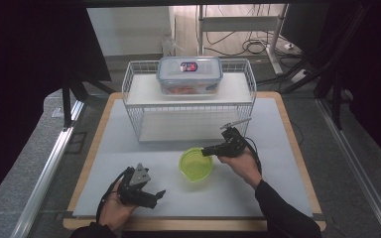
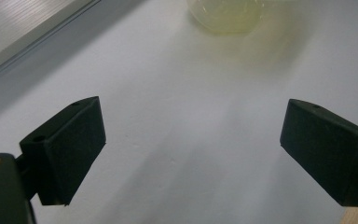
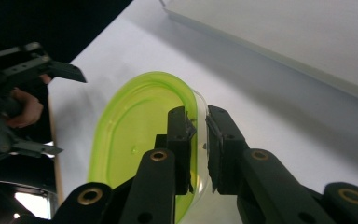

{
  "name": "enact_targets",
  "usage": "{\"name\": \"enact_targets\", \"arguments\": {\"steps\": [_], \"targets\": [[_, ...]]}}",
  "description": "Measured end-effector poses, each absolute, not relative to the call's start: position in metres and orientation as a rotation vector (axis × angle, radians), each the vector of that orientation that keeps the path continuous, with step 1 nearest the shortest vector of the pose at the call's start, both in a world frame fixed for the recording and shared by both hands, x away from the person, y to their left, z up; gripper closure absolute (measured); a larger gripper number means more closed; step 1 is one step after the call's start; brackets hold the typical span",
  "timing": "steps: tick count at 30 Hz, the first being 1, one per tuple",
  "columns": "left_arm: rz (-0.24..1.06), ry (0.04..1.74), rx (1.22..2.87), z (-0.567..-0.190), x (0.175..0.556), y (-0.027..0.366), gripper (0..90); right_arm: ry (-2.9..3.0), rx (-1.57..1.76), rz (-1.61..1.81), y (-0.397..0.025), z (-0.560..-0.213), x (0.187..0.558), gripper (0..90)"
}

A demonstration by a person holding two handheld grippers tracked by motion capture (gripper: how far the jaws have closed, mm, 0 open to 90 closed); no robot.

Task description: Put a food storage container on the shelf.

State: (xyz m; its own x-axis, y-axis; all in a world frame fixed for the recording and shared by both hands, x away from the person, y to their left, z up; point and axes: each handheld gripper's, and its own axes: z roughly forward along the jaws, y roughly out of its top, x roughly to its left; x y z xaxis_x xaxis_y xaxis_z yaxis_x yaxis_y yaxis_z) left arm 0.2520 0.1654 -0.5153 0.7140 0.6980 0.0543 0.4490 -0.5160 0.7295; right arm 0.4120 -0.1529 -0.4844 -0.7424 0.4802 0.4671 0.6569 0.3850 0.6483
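Note:
A translucent lime-green bowl [image 1: 195, 163] stands on the white mat in front of the wire rack. My right gripper [image 1: 208, 150] reaches it from the right and is shut on its near rim. In the right gripper view one jaw is inside the green bowl [image 3: 135, 135] and the other outside, with the right gripper [image 3: 198, 119] pinching the wall between them. My left gripper [image 1: 156, 196] rests low near the mat's front left, open and holding nothing. The left gripper view has the left gripper [image 2: 193, 140] wide apart over bare mat, the bowl [image 2: 226, 16] farther ahead.
A white wire rack [image 1: 129, 79] with a shelf stands at the back of the mat [image 1: 278, 188]. On the shelf sits a clear lidded food box [image 1: 189, 74] with blue clips. The mat lies on a wooden board [image 1: 87, 168]. Metal rails run along both sides.

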Motion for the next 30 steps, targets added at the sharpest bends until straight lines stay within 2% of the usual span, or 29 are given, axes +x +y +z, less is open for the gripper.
{"name": "enact_targets", "arguments": {"steps": [22,30], "targets": [[0.444,0.873,2.179,-0.514,0.253,0.168,6.5,-2.271,-1.04,-1.406,-0.165,-0.464,0.397,84.2],[0.44,0.877,2.159,-0.512,0.253,0.17,5.1,-2.238,-1.039,-1.477,-0.171,-0.443,0.394,84.2]]}}
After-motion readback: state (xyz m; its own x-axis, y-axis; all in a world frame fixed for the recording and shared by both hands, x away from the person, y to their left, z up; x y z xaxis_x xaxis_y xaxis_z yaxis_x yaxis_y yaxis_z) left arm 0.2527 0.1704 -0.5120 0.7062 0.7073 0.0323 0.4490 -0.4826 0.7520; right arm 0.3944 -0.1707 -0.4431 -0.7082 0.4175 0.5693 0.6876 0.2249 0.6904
